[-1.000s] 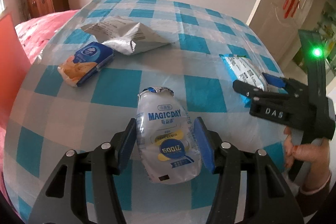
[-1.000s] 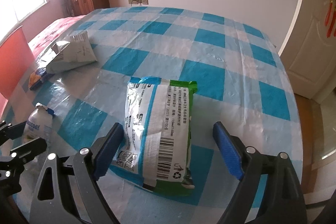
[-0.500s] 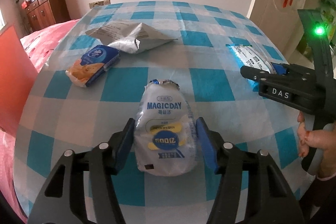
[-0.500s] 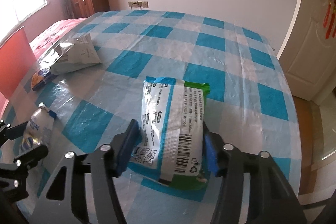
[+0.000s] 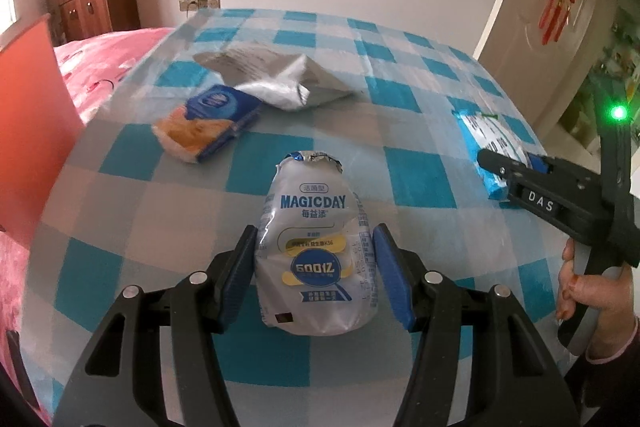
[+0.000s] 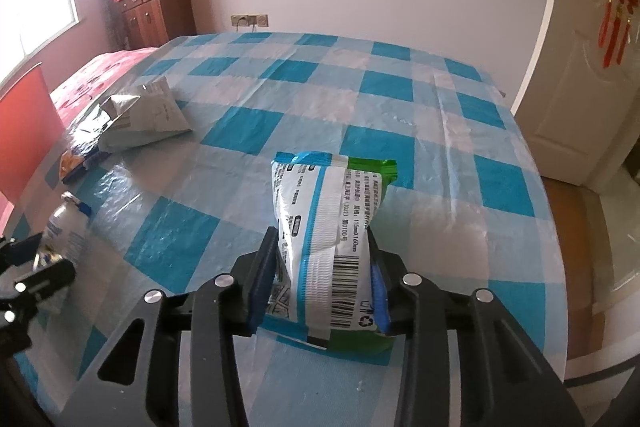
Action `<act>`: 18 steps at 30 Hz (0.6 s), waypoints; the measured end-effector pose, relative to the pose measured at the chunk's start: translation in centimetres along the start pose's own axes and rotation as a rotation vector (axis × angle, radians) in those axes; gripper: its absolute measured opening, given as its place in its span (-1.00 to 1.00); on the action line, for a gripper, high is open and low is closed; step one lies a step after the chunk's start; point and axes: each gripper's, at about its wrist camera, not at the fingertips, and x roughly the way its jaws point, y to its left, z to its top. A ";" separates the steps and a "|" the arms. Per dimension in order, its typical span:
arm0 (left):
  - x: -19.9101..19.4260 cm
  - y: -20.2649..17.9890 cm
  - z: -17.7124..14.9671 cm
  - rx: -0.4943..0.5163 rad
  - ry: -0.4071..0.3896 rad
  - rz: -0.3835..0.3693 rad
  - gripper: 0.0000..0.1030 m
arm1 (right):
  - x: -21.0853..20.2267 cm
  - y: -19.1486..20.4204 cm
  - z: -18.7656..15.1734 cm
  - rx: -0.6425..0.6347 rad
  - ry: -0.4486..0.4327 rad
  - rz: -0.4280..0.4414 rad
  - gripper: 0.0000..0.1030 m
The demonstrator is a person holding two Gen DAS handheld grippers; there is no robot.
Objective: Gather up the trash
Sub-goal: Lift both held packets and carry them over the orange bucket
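Right gripper (image 6: 320,287): jaws have just been closing and now pinch the green-and-white packet (image 6: 328,227) across its near end; the film bulges and buckles upward between the blue pads, so the squeeze is real. The packet's far end seems to lift off the checked tablecloth (image 6: 400,87).

Left gripper (image 5: 316,275): jaws part-way closed around the MAGICDAY pouch (image 5: 314,251), left pad touching its side, right pad (image 5: 390,275) showing a sliver of gap (cannot tell for sure whether it presses). The pouch looks held clear of the cloth, torn top pointing away.

Handling, as a judgement: both are thin, glossy, empty-looking film, light and soft, likely slippery. They crush rather than resist, so grip across the middle of the body or a sealed seam, not a loose corner. Firm closure needed; no fragility to worry about.

Further out, left of the pouch: a blue-and-orange wrapper (image 5: 208,123) lies just beside an opened silver bag (image 5: 280,79), both flat on the cloth and untouched. Collection point for the trash is not in view.

A hand (image 5: 588,291) grasps the right gripper's handle.
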 end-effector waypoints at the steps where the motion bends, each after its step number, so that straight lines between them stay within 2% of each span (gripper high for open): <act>1: -0.3 0.1 0.1 0.001 -0.008 0.004 0.15 | -0.1 0.0 0.0 0.003 -0.003 -0.003 -0.23; 8: -2.7 1.6 0.9 0.000 -0.068 0.039 0.15 | -0.9 0.7 -0.2 0.020 -0.010 -0.004 -0.25; 18: -6.0 3.8 2.5 -0.007 -0.144 0.097 0.15 | -3.7 2.7 1.3 0.023 -0.039 0.057 -0.25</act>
